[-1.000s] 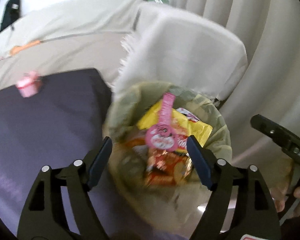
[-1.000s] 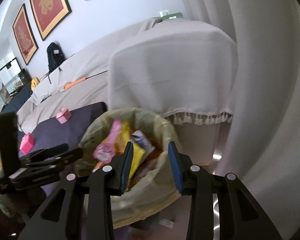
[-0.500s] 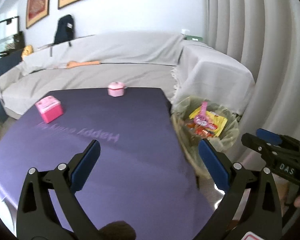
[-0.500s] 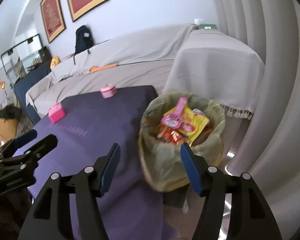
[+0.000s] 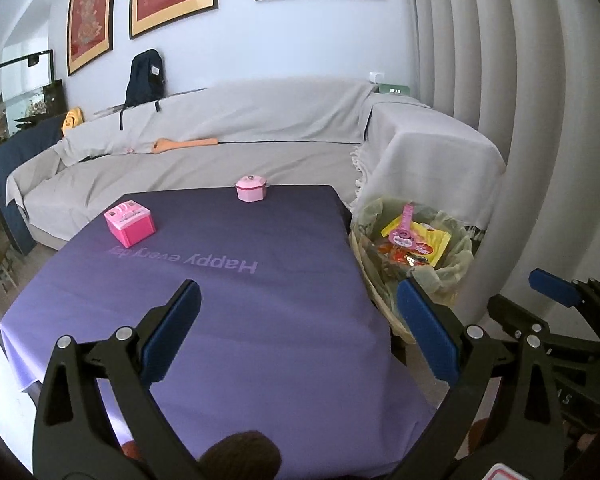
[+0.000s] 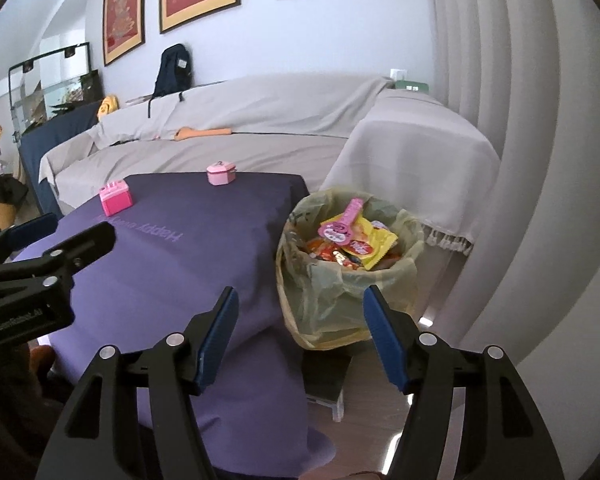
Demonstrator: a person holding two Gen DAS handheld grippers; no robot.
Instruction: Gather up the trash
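A trash bin point(image 5: 452, 280) lined with a yellowish bag stands right of the purple-covered table point(image 5: 240, 300). It also shows in the right wrist view point(image 6: 320, 292). Snack wrappers point(image 6: 364, 246) and a pink strip point(image 5: 405, 226) fill it. My left gripper point(image 5: 300, 320) is open and empty above the table's near part. My right gripper point(image 6: 300, 328) is open and empty, between the table edge and the bin, well back from it. Each gripper shows in the other's view, the right one point(image 5: 556, 320) and the left one point(image 6: 52, 256).
A pink toy box point(image 5: 130, 224) and a pink toy pot point(image 5: 252, 188) sit on the table's far side. A grey-covered sofa point(image 5: 220, 140) runs behind, its arm point(image 5: 432, 152) beside the bin. White curtains point(image 5: 520, 120) hang at right. A dark stand point(image 6: 328, 372) is under the bin.
Both grippers have pulled back and up from the bin, which now looks smaller and farther. Both sets of jaws have opened wider. The table and toys have come into view.
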